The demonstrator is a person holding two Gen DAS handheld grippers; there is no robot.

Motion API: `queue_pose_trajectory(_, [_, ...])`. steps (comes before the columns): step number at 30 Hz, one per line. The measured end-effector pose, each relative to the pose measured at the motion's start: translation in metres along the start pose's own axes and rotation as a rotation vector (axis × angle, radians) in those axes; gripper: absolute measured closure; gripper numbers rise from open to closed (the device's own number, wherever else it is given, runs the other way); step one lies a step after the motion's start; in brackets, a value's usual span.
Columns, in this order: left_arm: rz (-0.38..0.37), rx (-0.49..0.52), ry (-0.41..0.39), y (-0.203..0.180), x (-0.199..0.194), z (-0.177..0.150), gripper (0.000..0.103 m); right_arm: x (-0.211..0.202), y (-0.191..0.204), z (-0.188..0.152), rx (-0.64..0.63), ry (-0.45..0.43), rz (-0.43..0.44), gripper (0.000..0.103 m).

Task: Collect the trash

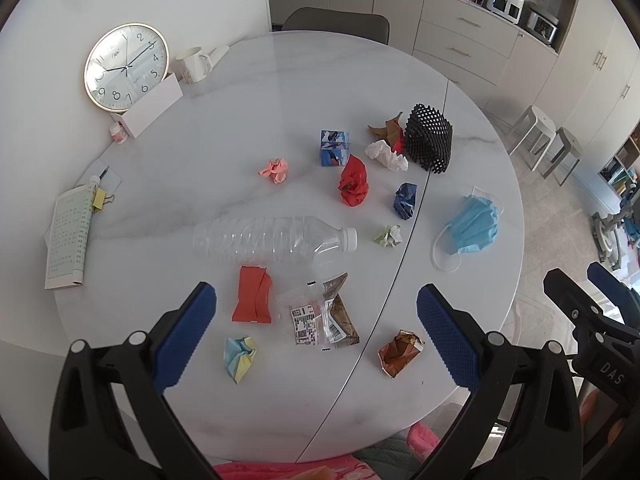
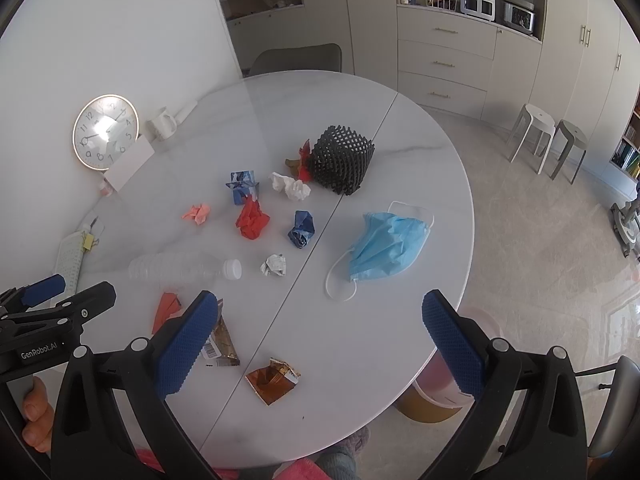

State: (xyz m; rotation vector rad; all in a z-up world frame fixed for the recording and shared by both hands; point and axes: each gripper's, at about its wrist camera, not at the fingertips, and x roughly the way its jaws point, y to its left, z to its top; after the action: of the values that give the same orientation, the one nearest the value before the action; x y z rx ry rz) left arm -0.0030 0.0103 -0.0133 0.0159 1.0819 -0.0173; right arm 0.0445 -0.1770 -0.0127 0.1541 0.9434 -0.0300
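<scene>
Trash lay scattered across the table (image 1: 280, 80): bottle (image 1: 272, 240) on its side mid-table, red wrapper (image 1: 252, 300) & clear packet (image 1: 320, 312) by the near edge, mask (image 2: 384, 246) toward the right edge, mesh sleeve (image 1: 430, 136) farther back. Left gripper (image 1: 316, 332) & right gripper (image 2: 320, 336) hung above the near edge, fingers spread wide, holding nothing. Clock (image 1: 126, 66) stood at the left edge.

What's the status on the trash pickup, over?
Left gripper open, right gripper open, both empty above table. Trash uncollected: plastic bottle, face mask, wrappers. Nothing blocking.
</scene>
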Motion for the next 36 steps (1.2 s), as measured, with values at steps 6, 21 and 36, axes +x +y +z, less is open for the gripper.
queue_pose_trajectory(6, [0.0,0.001,-0.003,0.0,0.0,-0.001,0.007,0.001,0.0,-0.001,0.0,0.005,-0.001,0.002])
queue_pose_trajectory(21, [-0.082,0.037,-0.033,0.032,0.016,-0.021,0.006,0.028,-0.009,-0.034,0.002,0.07,0.114,0.002])
queue_pose_trajectory(36, [-0.085,0.031,0.092,0.099,0.071,-0.087,0.006,0.094,0.024,-0.11,-0.174,0.191,0.161,0.002])
